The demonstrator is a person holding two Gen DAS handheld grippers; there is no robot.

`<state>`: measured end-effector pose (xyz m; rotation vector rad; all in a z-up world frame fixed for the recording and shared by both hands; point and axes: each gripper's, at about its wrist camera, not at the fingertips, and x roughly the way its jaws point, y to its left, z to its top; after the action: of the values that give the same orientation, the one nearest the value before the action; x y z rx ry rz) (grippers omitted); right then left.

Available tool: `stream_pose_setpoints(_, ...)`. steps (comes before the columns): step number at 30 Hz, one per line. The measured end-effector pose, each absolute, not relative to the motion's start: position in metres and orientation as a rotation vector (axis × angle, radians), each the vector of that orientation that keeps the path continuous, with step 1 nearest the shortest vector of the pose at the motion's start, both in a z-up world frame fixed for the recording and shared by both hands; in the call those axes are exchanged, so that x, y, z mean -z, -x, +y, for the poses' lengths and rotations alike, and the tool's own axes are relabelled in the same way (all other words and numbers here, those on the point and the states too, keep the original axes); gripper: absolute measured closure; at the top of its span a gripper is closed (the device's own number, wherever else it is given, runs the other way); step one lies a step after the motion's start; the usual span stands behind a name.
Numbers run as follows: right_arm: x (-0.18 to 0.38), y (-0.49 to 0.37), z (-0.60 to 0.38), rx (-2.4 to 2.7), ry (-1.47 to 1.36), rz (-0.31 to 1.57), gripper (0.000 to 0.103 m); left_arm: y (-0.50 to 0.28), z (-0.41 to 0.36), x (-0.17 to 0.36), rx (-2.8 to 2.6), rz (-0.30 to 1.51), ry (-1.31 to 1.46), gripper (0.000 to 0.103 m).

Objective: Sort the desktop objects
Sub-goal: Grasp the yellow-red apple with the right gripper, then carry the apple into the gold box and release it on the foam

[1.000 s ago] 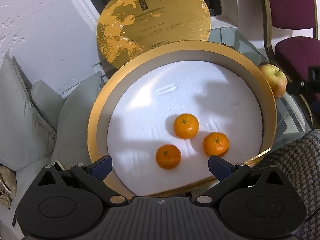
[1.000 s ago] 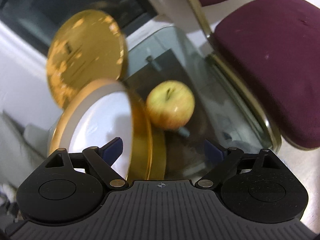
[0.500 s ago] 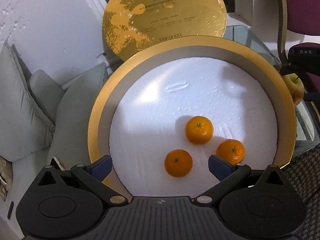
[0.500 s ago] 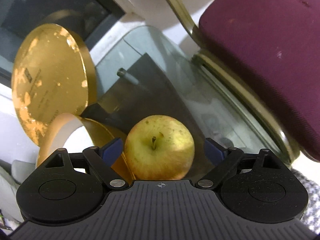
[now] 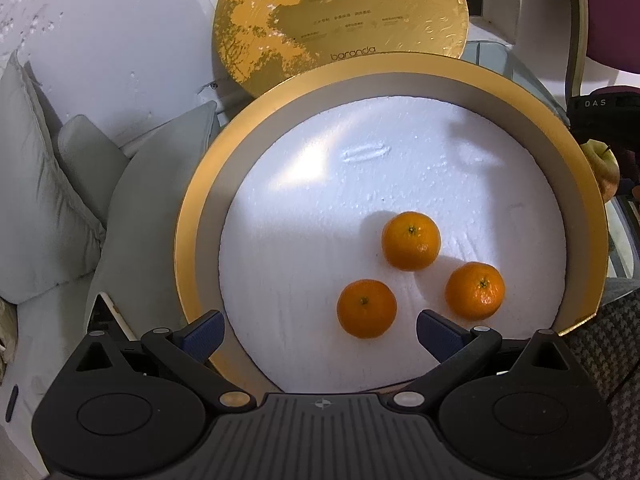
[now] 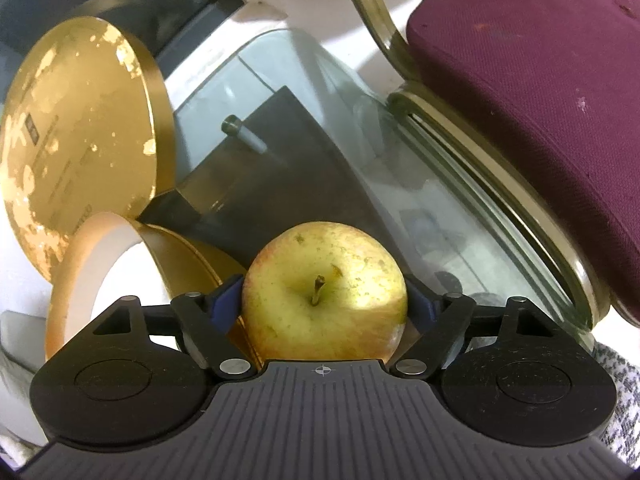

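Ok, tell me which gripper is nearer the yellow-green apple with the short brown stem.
Right. The right gripper has its blue pads against both sides of the yellow-green apple. The left gripper hangs open over the round gold box, with the apple beyond the box's far rim.

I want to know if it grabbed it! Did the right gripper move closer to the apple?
Yes. The right gripper moved forward over the glass table to the apple, and its blue fingers now press both sides.
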<state>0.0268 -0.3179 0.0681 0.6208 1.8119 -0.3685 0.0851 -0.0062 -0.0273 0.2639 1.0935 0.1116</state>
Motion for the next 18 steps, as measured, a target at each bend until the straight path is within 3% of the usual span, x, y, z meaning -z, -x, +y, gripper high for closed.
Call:
stream_pose_setpoints(10, -0.14, -0.047, -0.316, 0.323, -0.506, 1.668, 0.021, -0.064, 0.014, 0.019, -0.105, 1.06, -0.2, 0.001)
stream_pose_setpoints(18, -0.187, -0.077, -0.241, 0.066, -0.447, 1.607, 0.021, -0.057, 0.063, 0.004, -0.196, 0.991, -0.082, 0.001)
